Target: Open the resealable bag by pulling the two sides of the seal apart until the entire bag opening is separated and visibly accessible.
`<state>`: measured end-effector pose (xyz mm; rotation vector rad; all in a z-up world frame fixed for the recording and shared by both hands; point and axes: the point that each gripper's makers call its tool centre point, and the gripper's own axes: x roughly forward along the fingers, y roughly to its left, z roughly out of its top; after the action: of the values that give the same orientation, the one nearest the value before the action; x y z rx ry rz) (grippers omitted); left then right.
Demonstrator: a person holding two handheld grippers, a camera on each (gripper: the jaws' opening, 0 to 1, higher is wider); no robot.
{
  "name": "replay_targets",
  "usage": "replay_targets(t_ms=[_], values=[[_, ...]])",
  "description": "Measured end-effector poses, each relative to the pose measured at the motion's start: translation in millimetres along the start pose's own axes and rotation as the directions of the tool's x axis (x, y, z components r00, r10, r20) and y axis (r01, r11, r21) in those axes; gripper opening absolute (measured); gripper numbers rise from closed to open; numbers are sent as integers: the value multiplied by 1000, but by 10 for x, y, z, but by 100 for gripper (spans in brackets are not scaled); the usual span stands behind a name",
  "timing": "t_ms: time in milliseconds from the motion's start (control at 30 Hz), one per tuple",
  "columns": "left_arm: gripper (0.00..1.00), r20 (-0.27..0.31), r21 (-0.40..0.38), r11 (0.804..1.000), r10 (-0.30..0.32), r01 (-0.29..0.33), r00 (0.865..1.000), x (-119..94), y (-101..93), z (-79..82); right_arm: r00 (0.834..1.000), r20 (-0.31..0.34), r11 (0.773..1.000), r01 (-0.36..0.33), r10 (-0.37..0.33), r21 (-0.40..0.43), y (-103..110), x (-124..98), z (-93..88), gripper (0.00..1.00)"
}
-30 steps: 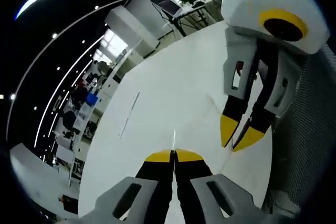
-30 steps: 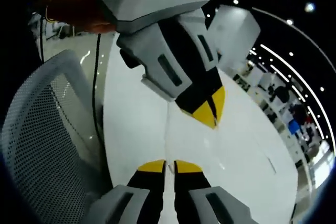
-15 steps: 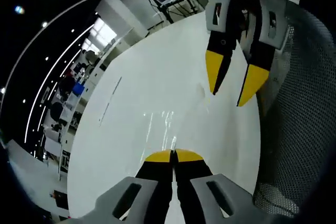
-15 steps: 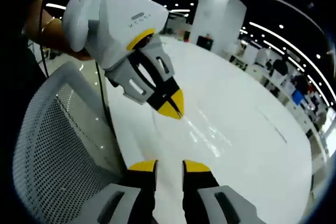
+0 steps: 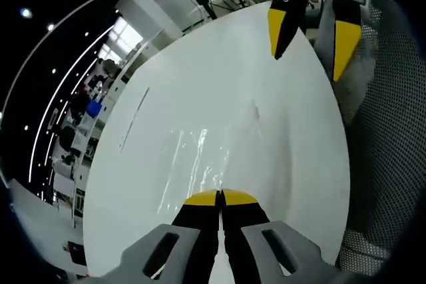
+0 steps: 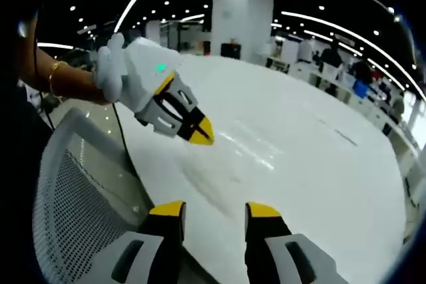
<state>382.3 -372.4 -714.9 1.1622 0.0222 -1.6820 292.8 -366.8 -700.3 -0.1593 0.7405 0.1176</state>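
Observation:
A clear resealable bag (image 5: 196, 157) lies flat on the white table (image 5: 219, 78) and shows mainly as bright glints. My left gripper (image 5: 219, 196) is shut, with the bag's near edge running in between its yellow tips. In the right gripper view the left gripper (image 6: 200, 132) points down at the table with the bag's sheen (image 6: 249, 149) spreading out from its tips. My right gripper (image 6: 216, 211) stands open above the table edge with nothing between its jaws. In the left gripper view the right gripper (image 5: 309, 31) hangs open at the top, apart from the bag.
A grey mesh chair back (image 6: 80, 191) stands against the table's near edge, also on the right as mesh chair (image 5: 389, 138). A thin dark line (image 5: 133, 116) lies farther out on the table. A person's arm (image 6: 63, 81) holds the left gripper. Desks and people stand beyond.
My right gripper has gone from shut to open and has drawn back from the left gripper. The left gripper stays shut on the bag, and more of the bag's glinting surface now shows.

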Motion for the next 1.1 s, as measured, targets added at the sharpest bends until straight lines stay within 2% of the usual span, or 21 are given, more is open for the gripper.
replay_targets(t_ms=[133,300,400,433,567,600,733,800,933,1100], values=[[0,-12,5,1000,-7,7,1000,48,5,-52,1000,-8,1000,18,-18,21,-39,-44,-47,45],[0,-22,3,1000,-12,12,1000,116,59,-97,999,-20,997,39,-37,62,-89,-78,-100,46],[0,-26,6,1000,-13,13,1000,164,102,-110,999,-2,994,42,-42,104,-114,-102,-79,46],[0,-28,7,1000,-13,13,1000,180,116,-115,999,28,990,30,-34,135,-121,-119,-39,46],[0,-30,13,1000,-11,12,999,248,181,-125,999,34,986,33,-39,164,-152,-137,-36,46],[0,-40,18,1000,-8,9,999,362,281,-152,999,29,978,35,-42,208,-188,-157,-66,46],[0,-46,20,1000,-10,11,999,389,300,-163,999,24,976,39,-45,214,-196,-161,-80,46],[0,-61,9,999,-33,34,998,512,372,-203,999,6,972,45,-48,230,-215,-168,-145,46],[0,-74,33,999,-28,31,997,639,485,-205,999,-14,968,47,-45,248,-235,-152,-217,46],[0,-61,16,1000,-25,26,998,873,719,-151,998,-26,964,56,-51,261,-338,-154,-245,46]])
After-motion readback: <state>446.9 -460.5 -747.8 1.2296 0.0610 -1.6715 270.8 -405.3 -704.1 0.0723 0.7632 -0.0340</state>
